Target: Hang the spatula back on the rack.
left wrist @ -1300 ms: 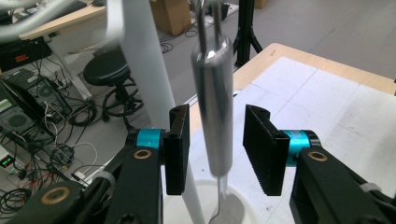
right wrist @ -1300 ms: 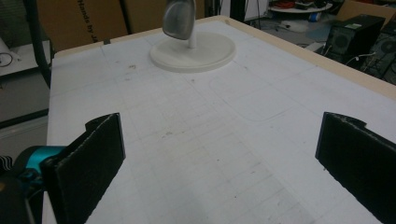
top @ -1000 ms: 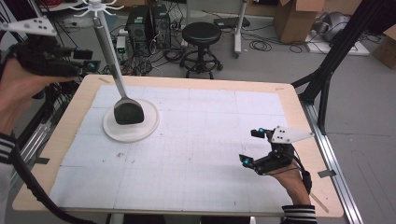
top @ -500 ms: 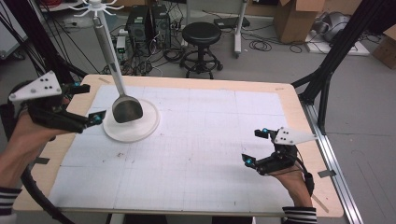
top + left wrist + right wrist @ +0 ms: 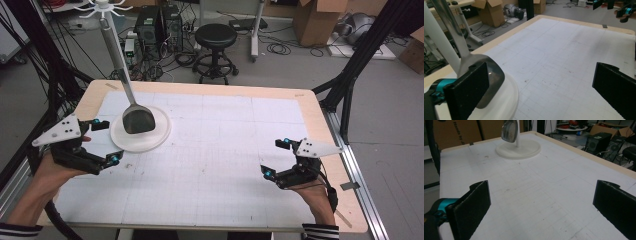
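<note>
A metal spatula (image 5: 137,120) hangs from a white stand, its blade just above the stand's round base (image 5: 150,142). My left gripper (image 5: 109,141) sits low beside that base on its left. Its jaws have just been opening and stand wide with nothing between them. From the left gripper view (image 5: 541,92), the spatula blade (image 5: 496,72) and the base (image 5: 507,100) lie close behind the left jaw. My right gripper (image 5: 274,158) rests open and empty near the table's front right. The right gripper view (image 5: 541,207) faces the spatula (image 5: 509,131) and base (image 5: 524,150) across the table.
The table (image 5: 225,150) has a white gridded mat with a wooden rim. Behind it on the floor stand a black stool (image 5: 216,35), computer towers (image 5: 155,22) and cardboard boxes (image 5: 317,20). Black frame posts (image 5: 350,85) rise at the right.
My left gripper dropped from up by the spatula's handle to table level beside the base, and its jaws spread wider. The spatula stays hanging. The right gripper has not moved.
</note>
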The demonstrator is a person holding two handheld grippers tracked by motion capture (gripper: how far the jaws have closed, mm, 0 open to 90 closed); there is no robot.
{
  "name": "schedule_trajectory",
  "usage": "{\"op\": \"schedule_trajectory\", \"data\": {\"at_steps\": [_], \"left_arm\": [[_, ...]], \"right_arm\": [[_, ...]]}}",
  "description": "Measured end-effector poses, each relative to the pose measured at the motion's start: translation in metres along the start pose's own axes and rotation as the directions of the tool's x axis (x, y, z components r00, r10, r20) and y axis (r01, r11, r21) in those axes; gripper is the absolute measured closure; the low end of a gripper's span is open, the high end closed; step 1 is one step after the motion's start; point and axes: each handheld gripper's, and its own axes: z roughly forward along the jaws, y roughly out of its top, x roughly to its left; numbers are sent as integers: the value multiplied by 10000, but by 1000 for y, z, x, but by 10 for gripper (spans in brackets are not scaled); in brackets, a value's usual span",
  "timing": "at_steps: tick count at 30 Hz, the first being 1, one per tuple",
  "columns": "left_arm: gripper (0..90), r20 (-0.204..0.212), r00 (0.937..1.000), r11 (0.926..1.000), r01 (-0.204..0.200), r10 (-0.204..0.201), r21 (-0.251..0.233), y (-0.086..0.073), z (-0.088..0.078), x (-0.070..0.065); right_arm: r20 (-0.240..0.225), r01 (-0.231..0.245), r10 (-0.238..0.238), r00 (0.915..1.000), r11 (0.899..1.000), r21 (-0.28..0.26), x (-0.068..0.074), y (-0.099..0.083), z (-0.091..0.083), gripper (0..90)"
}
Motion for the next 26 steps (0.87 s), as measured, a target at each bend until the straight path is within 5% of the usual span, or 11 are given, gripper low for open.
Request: {"op": "schedule_trajectory", "data": {"at_steps": [4, 13, 26], "left_arm": [[17, 99, 9999, 9993, 87, -91, 362, -14, 7, -6], [17, 778, 9965, 9995, 308, -305, -23, -39, 13, -16], [17, 564, 9972, 9987, 501, -493, -132, -56, 9, -13]], "right_arm": [[151, 72, -71, 9999, 10000, -67, -2, -2, -1, 4], [21, -170, 171, 9999, 9998, -134, -4, -14, -1, 4], [99, -175, 177, 9998, 9996, -233, -2, -15, -3, 4]]}}
